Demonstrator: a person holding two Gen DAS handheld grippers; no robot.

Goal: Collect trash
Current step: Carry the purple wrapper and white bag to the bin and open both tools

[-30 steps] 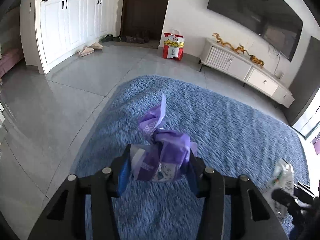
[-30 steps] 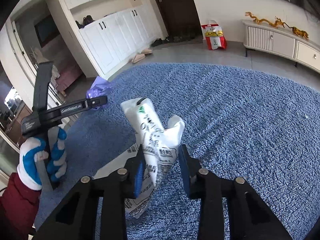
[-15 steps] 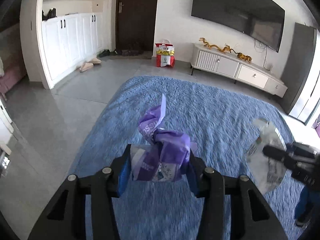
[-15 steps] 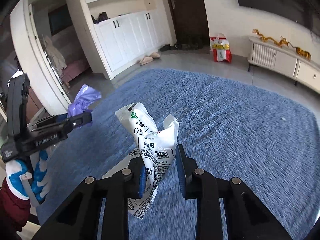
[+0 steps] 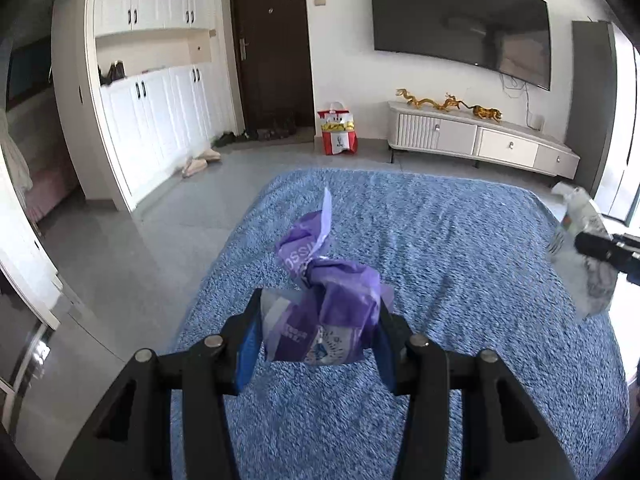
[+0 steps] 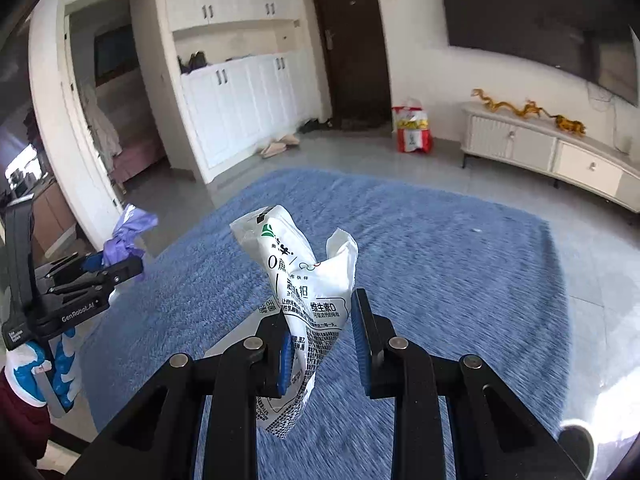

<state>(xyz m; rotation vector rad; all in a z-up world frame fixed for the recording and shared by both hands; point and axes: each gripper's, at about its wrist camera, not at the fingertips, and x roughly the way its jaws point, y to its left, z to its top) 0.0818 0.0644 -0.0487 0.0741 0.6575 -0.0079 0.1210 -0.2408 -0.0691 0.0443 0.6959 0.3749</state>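
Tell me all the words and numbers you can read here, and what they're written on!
"GenRobot.AI": on the side of the left gripper.
"0": large, on the white wrapper held in the right gripper; the Chinese print around and below it is too small to read reliably.
"ossi": partial letters on the purple wrapper.
Red gift bag: print too blurred.

Both claws now sit higher above the shaggy blue rug [image 5: 460,248], and more of the far wall shows in both wrist views. In the left view the right claw [image 5: 600,246] with its crumpled white printed wrapper [image 5: 588,268] appears higher at the right edge than before
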